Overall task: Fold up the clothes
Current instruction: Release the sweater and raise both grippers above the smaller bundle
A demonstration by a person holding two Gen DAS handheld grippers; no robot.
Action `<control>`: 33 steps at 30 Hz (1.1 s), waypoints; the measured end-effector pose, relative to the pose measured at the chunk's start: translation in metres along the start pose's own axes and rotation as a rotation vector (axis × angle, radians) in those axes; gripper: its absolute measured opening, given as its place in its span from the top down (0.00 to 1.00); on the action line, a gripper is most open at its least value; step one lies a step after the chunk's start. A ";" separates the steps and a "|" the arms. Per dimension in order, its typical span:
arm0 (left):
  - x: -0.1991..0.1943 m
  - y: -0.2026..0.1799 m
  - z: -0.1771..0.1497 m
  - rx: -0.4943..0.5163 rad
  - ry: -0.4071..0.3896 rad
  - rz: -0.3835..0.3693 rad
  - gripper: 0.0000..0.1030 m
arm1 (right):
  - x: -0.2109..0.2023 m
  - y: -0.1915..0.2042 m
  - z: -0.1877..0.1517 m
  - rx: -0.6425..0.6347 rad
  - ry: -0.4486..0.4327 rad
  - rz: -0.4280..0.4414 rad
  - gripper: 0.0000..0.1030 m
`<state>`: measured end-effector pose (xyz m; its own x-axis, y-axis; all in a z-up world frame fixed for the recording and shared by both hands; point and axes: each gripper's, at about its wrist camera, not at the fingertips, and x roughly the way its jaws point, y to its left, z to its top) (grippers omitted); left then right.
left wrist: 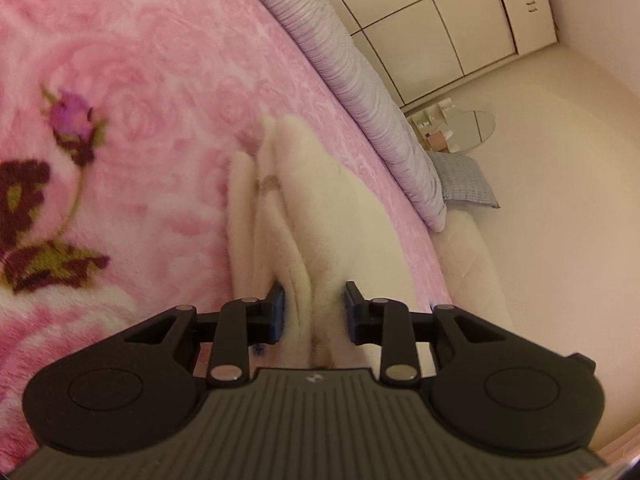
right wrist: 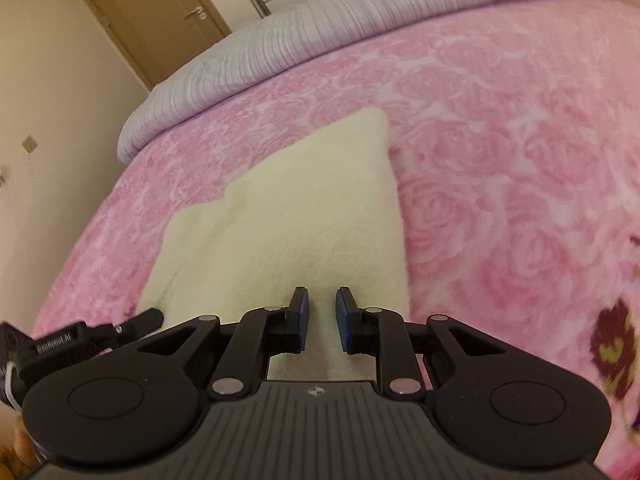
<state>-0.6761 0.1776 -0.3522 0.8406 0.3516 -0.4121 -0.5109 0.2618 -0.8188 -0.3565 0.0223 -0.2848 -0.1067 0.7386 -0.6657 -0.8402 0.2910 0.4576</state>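
Observation:
A cream fleece garment [left wrist: 304, 216] lies folded in several layers on the pink rose blanket [left wrist: 152, 80]. My left gripper [left wrist: 314, 312] is shut on the near edge of the folded layers, which bulge between its blue pads. In the right wrist view the same cream garment [right wrist: 304, 208] lies flat as a rectangle on the blanket [right wrist: 500, 160]. My right gripper [right wrist: 320, 316] sits low over its near edge with the jaws a little apart and nothing between them. The left gripper's body [right wrist: 60, 340] shows at the left edge.
A grey ribbed quilt [left wrist: 360, 80] [right wrist: 320, 28] runs along the bed's far side. Beyond the bed edge are a pale floor [left wrist: 560, 200], a grey cushion [left wrist: 464, 180], a round mirror [left wrist: 464, 128], wardrobe doors [left wrist: 440, 20] and a brown door [right wrist: 152, 12].

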 end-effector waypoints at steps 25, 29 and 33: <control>-0.047 -0.138 -0.087 0.380 -0.015 0.484 0.53 | -0.055 0.015 -0.044 -0.180 0.018 -0.101 0.18; -0.049 -0.159 -0.110 0.456 0.012 0.580 0.38 | -0.065 0.019 -0.051 -0.198 0.045 -0.132 0.14; -0.051 -0.168 -0.127 0.484 0.037 0.625 0.33 | -0.071 0.018 -0.055 -0.200 0.083 -0.189 0.14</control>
<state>-0.6102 0.0011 -0.2441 0.3731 0.5346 -0.7583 -0.9049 0.3902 -0.1701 -0.3928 -0.0587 -0.2615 0.0256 0.6280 -0.7778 -0.9367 0.2870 0.2008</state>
